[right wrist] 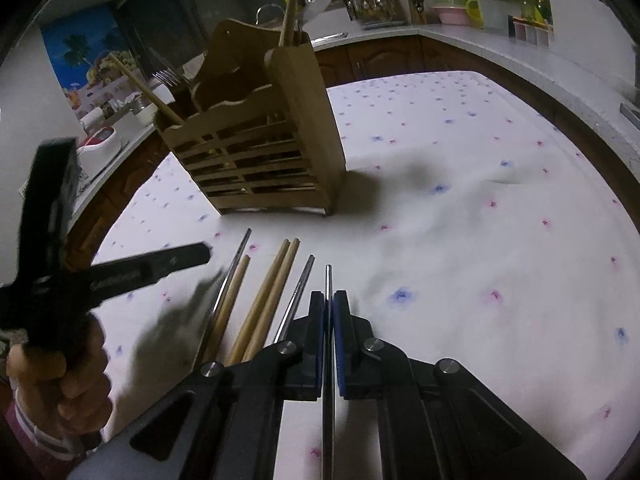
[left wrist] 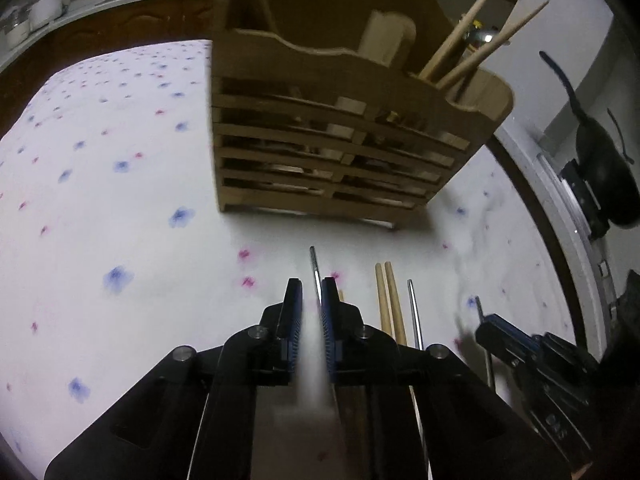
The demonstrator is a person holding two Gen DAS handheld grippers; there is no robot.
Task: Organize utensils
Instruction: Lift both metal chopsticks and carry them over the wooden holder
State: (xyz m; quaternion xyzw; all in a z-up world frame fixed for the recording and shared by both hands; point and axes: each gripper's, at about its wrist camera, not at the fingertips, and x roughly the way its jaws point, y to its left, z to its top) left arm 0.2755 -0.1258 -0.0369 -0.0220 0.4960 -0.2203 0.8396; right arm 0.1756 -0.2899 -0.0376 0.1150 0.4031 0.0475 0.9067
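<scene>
While a wooden utensil caddy (right wrist: 256, 148) stands upright on a white tablecloth (right wrist: 460, 200) dotted with blue and pink flowers, both grippers hang low over a row of chopsticks lying in front of it. The right gripper (right wrist: 329, 300) is clenched on 1 metal chopstick (right wrist: 328, 280), whose tip pokes out past the blue pads toward the caddy. To its left lie another metal chopstick (right wrist: 298, 292), a pair of wooden chopsticks (right wrist: 276, 280) touching side by side, then a single wooden one (right wrist: 234, 292) beside a third metal one (right wrist: 236, 260). The left gripper (left wrist: 311, 292), seen from its own camera, has its fingers drawn nearly together with a small gap; a thin metal stick (left wrist: 314, 268) runs along the inside of the right-hand finger, and whether it is pinched cannot be told. A hand (right wrist: 60, 380) grips that tool's handle. Open cloth stretches wide to the right of the caddy, up to the table's far edge. Two wooden sticks (left wrist: 468, 52) lean out of the caddy's end slot
</scene>
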